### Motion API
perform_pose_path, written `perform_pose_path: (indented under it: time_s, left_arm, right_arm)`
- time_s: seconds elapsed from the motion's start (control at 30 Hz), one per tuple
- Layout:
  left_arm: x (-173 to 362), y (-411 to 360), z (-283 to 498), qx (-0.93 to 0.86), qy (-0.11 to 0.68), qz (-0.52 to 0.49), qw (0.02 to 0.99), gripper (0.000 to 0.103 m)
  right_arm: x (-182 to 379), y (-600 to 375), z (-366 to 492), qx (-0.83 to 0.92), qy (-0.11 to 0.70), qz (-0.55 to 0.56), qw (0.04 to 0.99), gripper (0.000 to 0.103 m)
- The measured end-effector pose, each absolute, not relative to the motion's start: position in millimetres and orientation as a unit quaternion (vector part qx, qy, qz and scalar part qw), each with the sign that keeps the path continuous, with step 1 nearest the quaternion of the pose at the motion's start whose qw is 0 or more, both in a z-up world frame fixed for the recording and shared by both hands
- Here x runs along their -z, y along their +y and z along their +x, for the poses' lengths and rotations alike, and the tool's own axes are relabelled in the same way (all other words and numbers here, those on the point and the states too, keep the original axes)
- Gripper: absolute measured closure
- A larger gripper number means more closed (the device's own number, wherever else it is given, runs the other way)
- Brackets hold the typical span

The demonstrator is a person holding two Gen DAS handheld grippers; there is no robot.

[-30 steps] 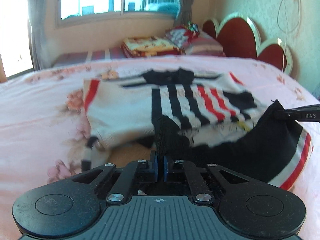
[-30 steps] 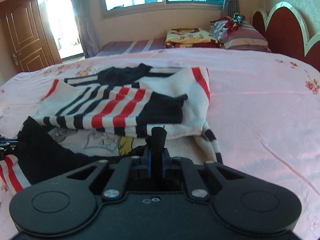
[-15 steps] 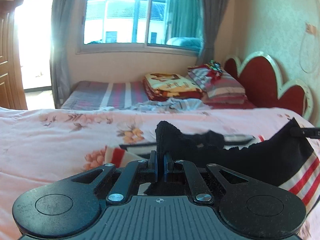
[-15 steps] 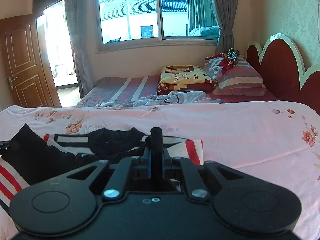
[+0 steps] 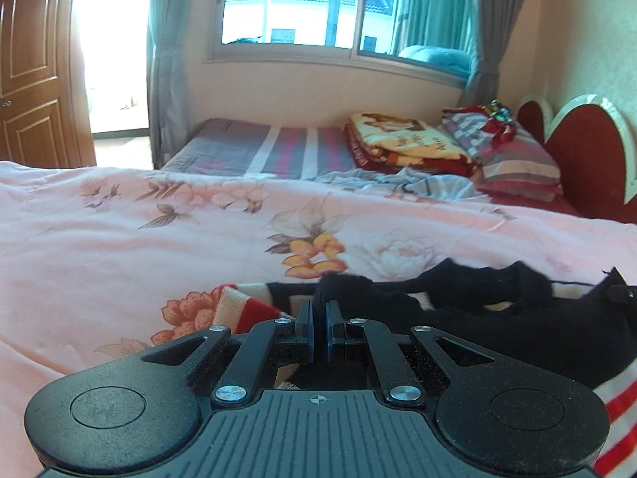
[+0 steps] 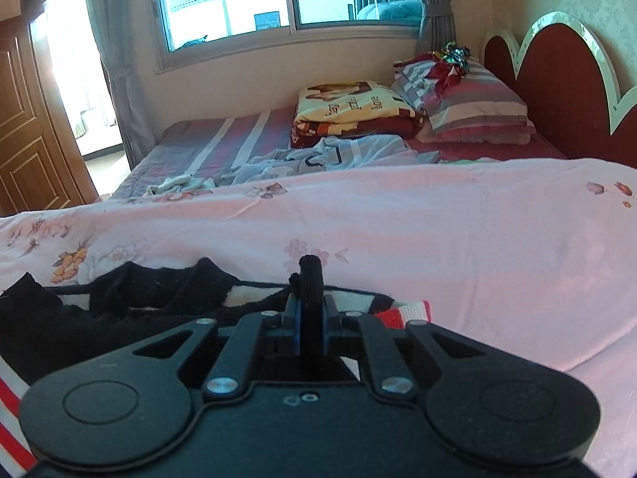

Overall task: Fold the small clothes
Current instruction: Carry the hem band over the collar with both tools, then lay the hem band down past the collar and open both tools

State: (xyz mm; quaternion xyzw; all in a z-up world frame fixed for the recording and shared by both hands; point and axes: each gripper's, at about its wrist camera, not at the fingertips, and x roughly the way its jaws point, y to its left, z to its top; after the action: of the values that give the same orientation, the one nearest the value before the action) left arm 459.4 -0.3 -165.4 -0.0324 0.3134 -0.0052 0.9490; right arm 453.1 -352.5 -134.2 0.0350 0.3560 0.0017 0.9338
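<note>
A small knit sweater, black with white and red stripes, lies on the pink floral bedspread. My left gripper is shut on its black hem. My right gripper is shut on the other end of the black hem. The hem stretches between the two grippers, over the rest of the sweater. The right gripper's tip shows at the right edge of the left wrist view. Most of the sweater's body is hidden under the grippers.
A second bed with a striped sheet lies beyond, with loose pale clothes, a folded blanket and striped pillows. A red headboard is at right, a wooden door at left.
Both grippers have carried the black hem forward over the striped sweater body toward its far edge. The striped front, in plain view a second ago, is now covered or out of view.
</note>
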Motion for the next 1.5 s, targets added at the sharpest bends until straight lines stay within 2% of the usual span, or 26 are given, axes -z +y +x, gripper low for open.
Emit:
perform_pose_path:
  time_s: [0.1,0.2,0.27,0.3,0.33,0.4,0.43,0.47,0.53,0.6,0.7,0.77,0.83,0.9,0.93,0.97,1.0,1.07,1.13,1.37,1.43,1.5]
  left_arm:
    - [182.4,3.5,469.5,-0.002,0.346,-0.030,0.938,0.097]
    - [176.7,6.4,462.4,0.001,0.338,-0.045,0.940,0.096]
    - [165.7,10.0,450.6,0.007,0.324,-0.055,0.944,0.096]
    - [161.2,10.1,444.6,0.010,0.317,-0.054,0.947,0.096]
    - [155.9,10.1,437.4,0.017,0.313,-0.052,0.948,0.095]
    - [146.5,5.4,419.7,0.041,0.310,-0.038,0.949,0.091]
    - [144.5,1.1,411.6,0.053,0.308,-0.027,0.949,0.079]
    - [144.2,-4.2,406.0,0.064,0.309,-0.015,0.949,0.050]
    - [145.5,-14.1,397.6,0.078,0.302,0.012,0.950,0.017]
    - [146.5,-21.4,398.8,0.074,0.293,0.044,0.952,0.017]
    - [147.8,-14.8,416.5,0.059,0.308,0.030,0.949,0.017]
    - [154.4,-9.6,432.9,0.053,0.333,0.015,0.941,0.017]
    - [163.9,-7.0,444.9,0.065,0.359,0.002,0.931,0.017]
    - [172.0,-9.5,450.3,0.081,0.377,0.007,0.923,0.020]
    - [175.2,-13.2,448.4,0.081,0.374,0.016,0.924,0.035]
    - [175.6,-15.7,446.1,0.079,0.369,0.024,0.926,0.054]
    - [174.8,-16.7,444.7,0.078,0.367,0.024,0.927,0.061]
    - [170.8,-16.1,444.8,0.081,0.366,0.013,0.927,0.097]
    - [166.0,-17.7,443.1,0.075,0.351,0.026,0.933,0.097]
    - [162.7,-3.0,457.1,0.034,0.334,0.017,0.942,0.097]
    - [168.9,-2.0,460.1,0.029,0.339,0.016,0.940,0.097]
    - [175.8,-1.1,460.4,0.021,0.342,0.014,0.939,0.097]
  right_arm:
    - [150.8,-352.5,461.4,0.002,0.374,0.020,0.927,0.088]
    - [145.3,-351.7,460.1,-0.005,0.373,0.022,0.928,0.080]
    - [128.3,-352.0,448.7,-0.009,0.349,0.024,0.937,0.065]
    - [119.1,-352.4,441.6,-0.014,0.338,0.024,0.941,0.062]
    - [111.5,-353.8,434.0,-0.021,0.332,0.026,0.943,0.059]
    - [103.7,-350.4,417.8,-0.039,0.332,0.026,0.942,0.061]
    - [102.3,-346.8,410.5,-0.048,0.334,0.016,0.941,0.063]
    - [103.5,-342.2,403.7,-0.050,0.338,0.001,0.940,0.063]
    - [110.7,-337.7,395.5,-0.050,0.346,-0.017,0.937,0.061]
    - [115.5,-344.5,398.0,-0.034,0.350,-0.005,0.936,0.059]
    - [118.5,-362.2,414.9,-0.015,0.361,0.035,0.932,0.059]
    - [126.5,-365.1,429.2,-0.018,0.387,0.044,0.921,0.048]
    - [135.4,-361.1,435.9,-0.024,0.401,0.034,0.915,0.049]
    - [141.0,-352.2,434.3,-0.023,0.396,0.004,0.918,0.062]
    - [140.6,-350.1,432.8,-0.031,0.391,0.001,0.920,0.078]
    - [139.5,-349.0,431.3,-0.033,0.388,0.003,0.921,0.087]
    - [137.0,-348.0,429.3,-0.033,0.381,0.002,0.924,0.089]
    - [130.5,-347.2,427.1,-0.035,0.367,0.002,0.930,0.094]
    - [122.8,-347.5,425.8,-0.032,0.347,0.004,0.937,0.098]
    - [117.2,-360.7,434.4,-0.006,0.314,0.016,0.949,0.098]
    - [126.4,-364.3,437.2,0.005,0.319,0.035,0.947,0.098]
    - [145.2,-364.1,446.1,0.013,0.366,0.030,0.930,0.096]
